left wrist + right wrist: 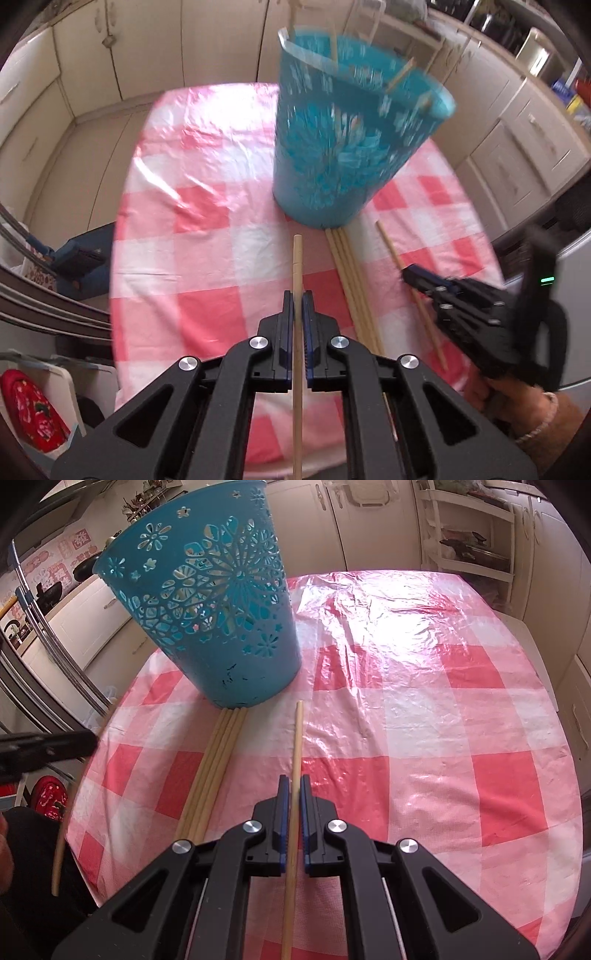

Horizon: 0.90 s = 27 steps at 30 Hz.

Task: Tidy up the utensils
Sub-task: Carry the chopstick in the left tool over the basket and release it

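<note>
Left gripper (297,299): closed on one wooden chopstick (297,266), which runs lengthwise between the fingers and points at the blue basket (343,147).
Right gripper (294,784): also clamped on a single chopstick (297,746), aimed just right of the basket's base.
Basket: a perforated blue plastic tub (218,602), standing on the pink checked tablecloth (443,738); a few sticks already poke above its rim in the left view, which is blurred.
Loose chopsticks (218,760): a bundle of about four lying side by side, tips touching the basket's foot, between the two grippers.
Risk, slip: each stick is pinched along its length, so it may slide or pivot when tilted upward.
Risk, snag: a tip could catch in a cut-out hole or strike the rim and miss.
Risk, tipping: the light-looking basket could be pushed over, or the two grippers could collide at its mouth.
</note>
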Each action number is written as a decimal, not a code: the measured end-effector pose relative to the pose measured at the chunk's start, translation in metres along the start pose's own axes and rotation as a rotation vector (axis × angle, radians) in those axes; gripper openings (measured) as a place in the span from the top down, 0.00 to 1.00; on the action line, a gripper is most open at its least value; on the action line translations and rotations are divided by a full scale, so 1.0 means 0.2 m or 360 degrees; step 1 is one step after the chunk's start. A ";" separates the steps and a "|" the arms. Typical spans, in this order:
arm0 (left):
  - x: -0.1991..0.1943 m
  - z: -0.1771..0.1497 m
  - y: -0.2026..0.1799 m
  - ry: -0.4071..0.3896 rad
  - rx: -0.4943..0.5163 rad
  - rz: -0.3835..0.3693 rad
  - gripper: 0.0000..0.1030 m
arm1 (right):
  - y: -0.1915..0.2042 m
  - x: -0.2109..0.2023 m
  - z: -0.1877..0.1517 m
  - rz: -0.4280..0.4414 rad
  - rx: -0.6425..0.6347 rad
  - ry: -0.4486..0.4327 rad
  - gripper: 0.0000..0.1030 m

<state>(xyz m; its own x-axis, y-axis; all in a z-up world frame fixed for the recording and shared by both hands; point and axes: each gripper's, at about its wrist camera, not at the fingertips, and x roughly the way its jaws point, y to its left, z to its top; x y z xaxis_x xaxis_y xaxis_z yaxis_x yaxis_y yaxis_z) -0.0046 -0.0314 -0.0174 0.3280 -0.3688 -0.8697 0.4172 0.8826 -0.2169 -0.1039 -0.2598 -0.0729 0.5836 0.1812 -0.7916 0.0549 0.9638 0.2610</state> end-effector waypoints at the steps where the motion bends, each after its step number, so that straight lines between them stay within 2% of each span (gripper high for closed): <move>1: -0.09 0.02 0.01 -0.0035 -0.0016 -0.0039 0.96 | 0.00 0.00 0.00 0.0000 0.0002 0.0001 0.94; 3: -0.28 0.09 0.01 -0.0151 -0.0026 -0.0120 0.96 | 0.00 0.00 0.00 0.0000 0.0005 0.0000 0.94; 8: -0.60 0.35 -0.11 -0.0512 0.0071 -0.0147 0.96 | 0.00 0.00 0.00 -0.0001 0.0004 -0.0001 0.94; 12: -0.71 0.55 -0.24 -0.0839 0.0108 -0.0137 0.96 | 0.00 0.00 0.00 0.0000 0.0001 -0.0003 0.94; 14: -0.73 0.63 -0.29 -0.0964 0.0100 -0.0132 0.96 | 0.00 0.00 0.00 0.0003 0.0002 -0.0002 0.93; 16: -0.70 0.71 -0.33 -0.1090 0.0100 -0.0059 0.95 | 0.00 0.00 0.00 0.0006 0.0004 -0.0004 0.93; 20: -0.57 0.80 -0.35 -0.1169 0.0080 0.0053 0.95 | 0.00 0.00 0.00 0.0007 -0.0001 -0.0008 0.93; 27: -0.25 0.85 -0.29 -0.1131 -0.0007 0.0118 0.95 | 0.01 0.01 0.00 0.0005 -0.0017 -0.0015 0.93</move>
<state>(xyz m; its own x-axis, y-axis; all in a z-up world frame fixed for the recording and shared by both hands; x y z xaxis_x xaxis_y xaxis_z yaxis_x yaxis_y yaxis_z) 0.0978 -0.1137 0.1141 0.8289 -0.4075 -0.3833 0.3695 0.9132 -0.1717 -0.1026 -0.2584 -0.0733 0.5913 0.1826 -0.7855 0.0441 0.9653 0.2575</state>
